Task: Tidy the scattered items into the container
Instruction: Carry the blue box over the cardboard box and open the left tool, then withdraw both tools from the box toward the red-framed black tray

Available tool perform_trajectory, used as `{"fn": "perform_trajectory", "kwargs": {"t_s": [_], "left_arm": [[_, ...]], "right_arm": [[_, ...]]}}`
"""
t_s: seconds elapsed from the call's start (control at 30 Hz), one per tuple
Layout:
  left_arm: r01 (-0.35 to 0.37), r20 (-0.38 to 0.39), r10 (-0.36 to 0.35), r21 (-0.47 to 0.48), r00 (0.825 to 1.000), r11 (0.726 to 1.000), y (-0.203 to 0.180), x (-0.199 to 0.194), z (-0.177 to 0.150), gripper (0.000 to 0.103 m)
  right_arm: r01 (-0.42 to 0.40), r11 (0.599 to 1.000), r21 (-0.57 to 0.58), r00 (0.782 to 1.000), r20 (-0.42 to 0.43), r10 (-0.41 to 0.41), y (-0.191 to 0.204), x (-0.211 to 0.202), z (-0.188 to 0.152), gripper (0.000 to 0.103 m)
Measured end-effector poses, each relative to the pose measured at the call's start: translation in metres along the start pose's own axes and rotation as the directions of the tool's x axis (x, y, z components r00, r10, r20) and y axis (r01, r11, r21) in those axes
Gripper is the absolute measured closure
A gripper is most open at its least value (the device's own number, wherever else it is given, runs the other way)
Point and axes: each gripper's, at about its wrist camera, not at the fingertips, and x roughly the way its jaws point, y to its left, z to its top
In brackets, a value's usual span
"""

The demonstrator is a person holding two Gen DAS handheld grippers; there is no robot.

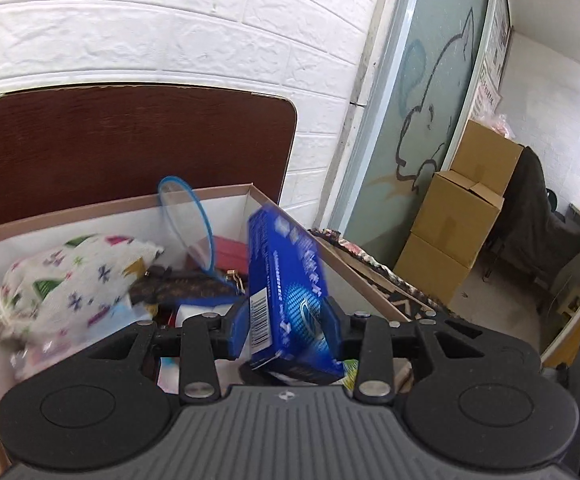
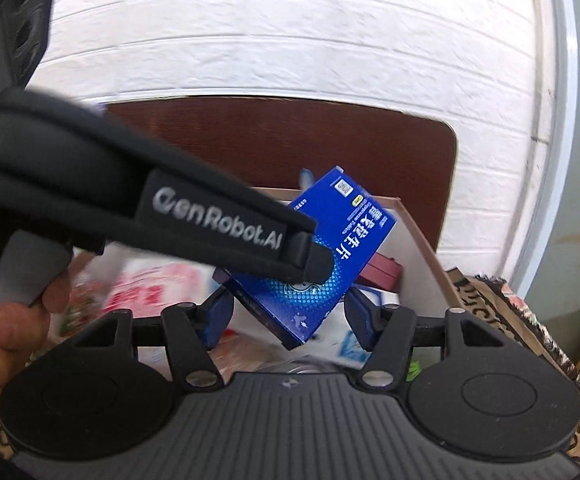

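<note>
My left gripper [image 1: 286,320] is shut on a blue medicine box [image 1: 290,292], which stands tilted above the open cardboard container [image 1: 90,210]. In the right wrist view the left gripper [image 2: 314,264] comes in from the left, one black finger lying on the face of the blue box [image 2: 342,240]. My right gripper [image 2: 290,316] is open, its pads standing apart from the box's lower corner, over the container [image 2: 422,240]. Inside lie a floral cloth pouch [image 1: 70,280], a blue-rimmed mesh item [image 1: 188,224], a dark red box [image 1: 230,256] and a red-and-white packet [image 2: 150,288].
The container sits on a patterned mat [image 2: 510,320] before a brown board [image 1: 130,140] leaning on the white brick wall. Stacked cardboard cartons [image 1: 462,208] stand on the floor to the right. A hand [image 2: 10,320] holds the left gripper's handle.
</note>
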Motion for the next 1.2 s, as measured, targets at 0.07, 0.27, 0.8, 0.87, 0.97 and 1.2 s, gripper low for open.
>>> {"fn": "perform_trajectory", "kwargs": {"t_s": [0.07, 0.27, 0.8, 0.87, 0.97, 1.2], "left_arm": [[-0.016, 0.003, 0.016, -0.021, 1.000, 1.000, 0.004, 0.002, 0.001, 0.031], [-0.055, 0.051, 0.055, -0.008, 0.997, 0.998, 0.012, -0.015, -0.006, 0.010], [-0.069, 0.018, 0.069, -0.025, 0.997, 0.997, 0.009, -0.050, -0.030, 0.007], [-0.080, 0.019, 0.080, -0.028, 0.997, 0.996, 0.008, -0.057, -0.033, 0.007], [-0.128, 0.013, 0.129, -0.033, 0.992, 0.991, 0.007, -0.066, -0.038, 0.007], [-0.163, 0.023, 0.165, -0.074, 0.986, 0.984, 0.016, -0.096, -0.052, 0.007]], "right_arm": [[0.026, 0.999, 0.041, 1.000, -0.016, -0.026, -0.013, 0.011, 0.002, 0.042], [0.085, 0.995, 0.061, 0.996, -0.012, -0.084, 0.000, 0.048, 0.006, 0.023], [0.082, 0.996, 0.037, 0.996, 0.014, -0.083, 0.026, 0.029, 0.003, 0.011], [0.079, 0.996, 0.045, 0.997, 0.016, -0.080, 0.031, 0.025, 0.002, 0.010], [0.071, 0.996, 0.051, 0.997, 0.019, -0.072, 0.047, 0.006, 0.005, 0.006], [0.019, 0.999, 0.025, 1.000, 0.011, -0.020, 0.074, 0.000, 0.003, 0.006]]}}
